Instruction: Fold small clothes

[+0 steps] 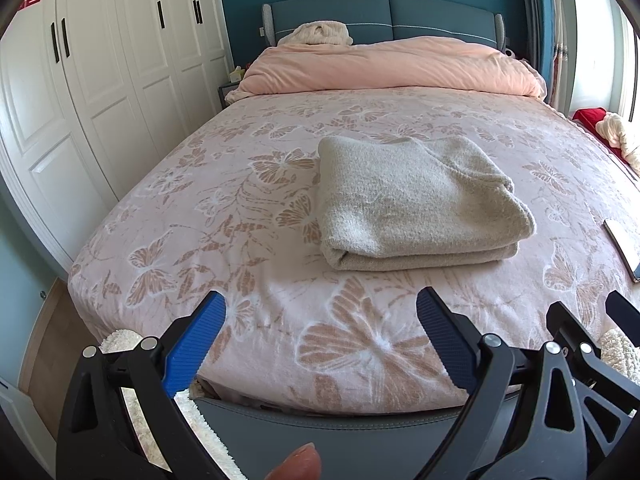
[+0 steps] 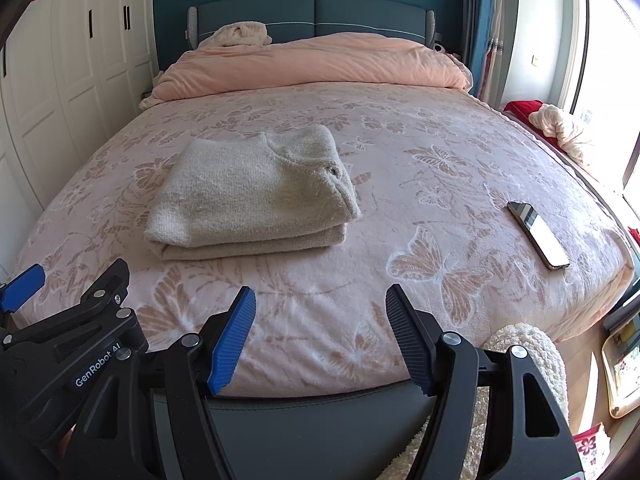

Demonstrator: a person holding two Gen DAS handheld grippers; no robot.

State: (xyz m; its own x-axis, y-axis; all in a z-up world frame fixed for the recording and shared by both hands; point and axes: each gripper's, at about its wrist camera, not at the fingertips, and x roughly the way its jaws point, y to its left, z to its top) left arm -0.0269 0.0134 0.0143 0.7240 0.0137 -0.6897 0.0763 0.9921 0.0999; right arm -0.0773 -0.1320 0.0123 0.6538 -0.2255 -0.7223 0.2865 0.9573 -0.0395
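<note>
Lying folded into a thick, roughly rectangular bundle, a cream fuzzy knitted sweater point(image 1: 416, 200) point(image 2: 256, 192) is seen near the middle of a pink bedspread patterned with pale and tan butterflies point(image 1: 224, 216) point(image 2: 440, 152). The layers of the fold are stacked at the near edge, and a ribbed neckline is visible on the upper surface. Nothing is touching the garment.

Both tools are held at the foot of the bed, well short of the bundle. The left gripper point(image 1: 320, 340), with one bright blue ribbed pad and one dark ribbed pad on black arms, is seen with its jaws spread wide and nothing between them. The right gripper point(image 2: 320, 340), of the same build, is likewise held with its jaws apart and nothing caught. In the right wrist view the left tool's black linkage is seen just beside it on the left.

A dark rectangular smartphone with a reflective screen point(image 2: 538, 234) point(image 1: 622, 248) is lying flat on the bedspread, well apart from the sweater toward the right edge. A bunched pink duvet point(image 1: 392, 66) point(image 2: 312, 62) is heaped across the head of the bed, below a blue padded headboard point(image 1: 384, 12) point(image 2: 312, 10). White panelled wardrobe doors with red paper cut-outs point(image 1: 120, 60) point(image 2: 60, 60) are standing along the left wall.
</note>
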